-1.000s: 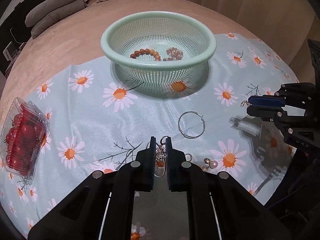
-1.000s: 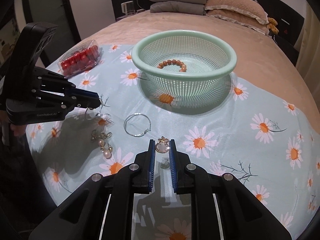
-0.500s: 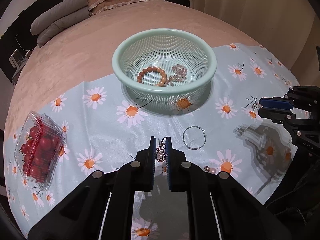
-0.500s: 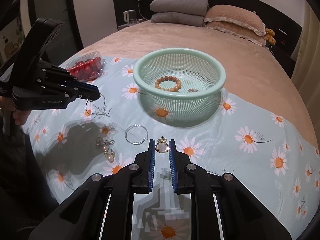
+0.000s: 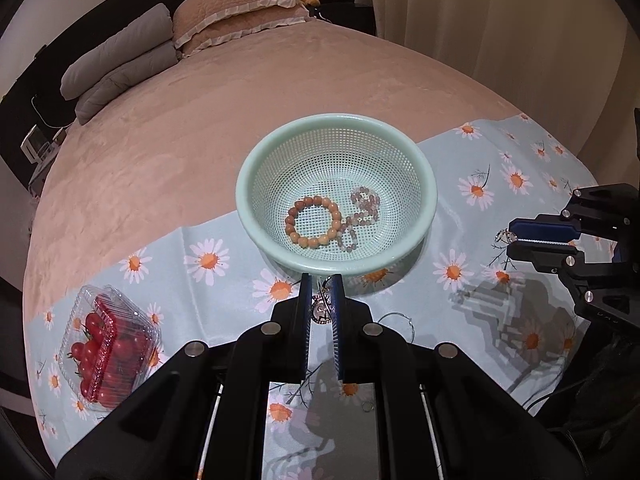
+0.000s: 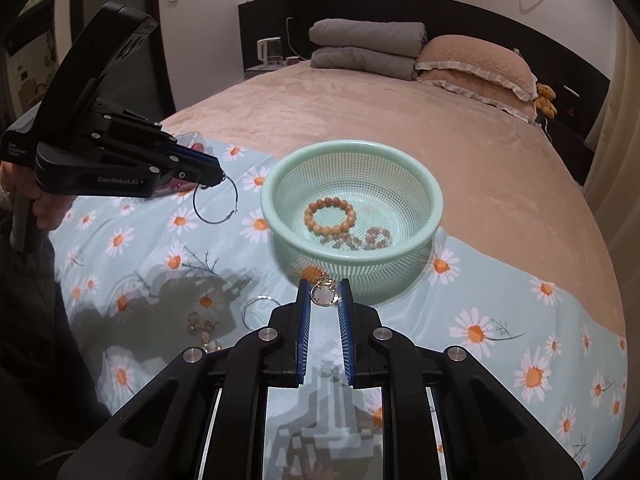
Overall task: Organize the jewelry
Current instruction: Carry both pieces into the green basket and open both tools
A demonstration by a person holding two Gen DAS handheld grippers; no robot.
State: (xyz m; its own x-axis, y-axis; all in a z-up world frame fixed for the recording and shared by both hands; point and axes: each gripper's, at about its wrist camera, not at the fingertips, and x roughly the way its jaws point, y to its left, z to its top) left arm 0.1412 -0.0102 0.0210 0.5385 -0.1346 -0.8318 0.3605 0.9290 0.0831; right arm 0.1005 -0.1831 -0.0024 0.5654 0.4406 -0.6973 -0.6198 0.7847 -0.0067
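Note:
A mint green mesh basket [image 5: 245,184] [image 6: 272,208] sits on the daisy cloth. It holds a brown bead bracelet [image 5: 314,222] [image 6: 330,216] and a pink bead bracelet [image 5: 362,216] [image 6: 370,240]. My left gripper [image 5: 322,280] [image 6: 218,178] hangs in the air left of the basket, shut on a large silver hoop earring [image 6: 215,200]. Just short of the basket's near rim, my right gripper [image 6: 324,286] [image 5: 512,234] is shut on a small round gold earring [image 6: 325,295]. A second hoop [image 6: 256,308] [image 5: 394,318] and pearl earrings [image 6: 206,332] lie on the cloth below.
A clear box of cherry tomatoes [image 5: 104,344] lies at the cloth's left end. The pale blue daisy cloth [image 6: 500,300] covers the near part of a pink bed. Pillows [image 6: 476,64] and folded grey blankets [image 6: 364,48] sit by the headboard. A person's hand [image 6: 44,208] grips the left tool.
Both grippers have risen off the cloth, each carrying its earring. The basket now sits lower in both views, and more of its inside shows.

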